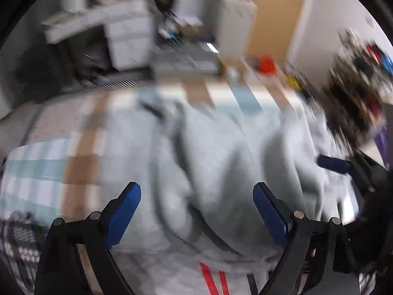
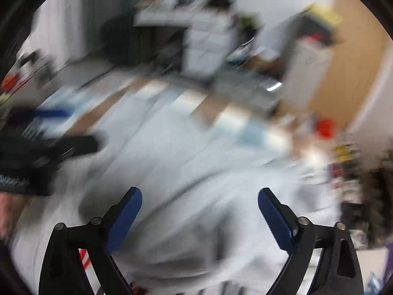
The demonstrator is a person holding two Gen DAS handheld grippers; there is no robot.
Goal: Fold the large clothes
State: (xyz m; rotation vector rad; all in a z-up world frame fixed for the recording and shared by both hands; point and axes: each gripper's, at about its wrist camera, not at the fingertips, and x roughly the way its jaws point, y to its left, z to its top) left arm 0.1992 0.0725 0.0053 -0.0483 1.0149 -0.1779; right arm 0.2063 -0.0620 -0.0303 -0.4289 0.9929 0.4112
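A large light grey garment (image 1: pixel 221 147) lies rumpled in thick folds on a checked cloth (image 1: pixel 36 172) of blue, brown and white. My left gripper (image 1: pixel 196 189) hangs over its near part, blue pads wide apart, nothing between them. At the right edge one blue finger (image 1: pixel 331 163) of my right gripper reaches in above the garment. In the right wrist view, which is heavily blurred, my right gripper (image 2: pixel 200 193) stands open above the same grey garment (image 2: pixel 172 159), holding nothing. The left gripper's dark body (image 2: pixel 36 152) shows at the left.
Red stripes (image 1: pixel 213 280) show at the garment's near edge. A black-and-white patterned fabric (image 1: pixel 17 241) lies at the lower left. Beyond the cloth stand a white drawer unit (image 1: pixel 130 39), a red object (image 1: pixel 266 65) and a wooden door (image 1: pixel 275 12).
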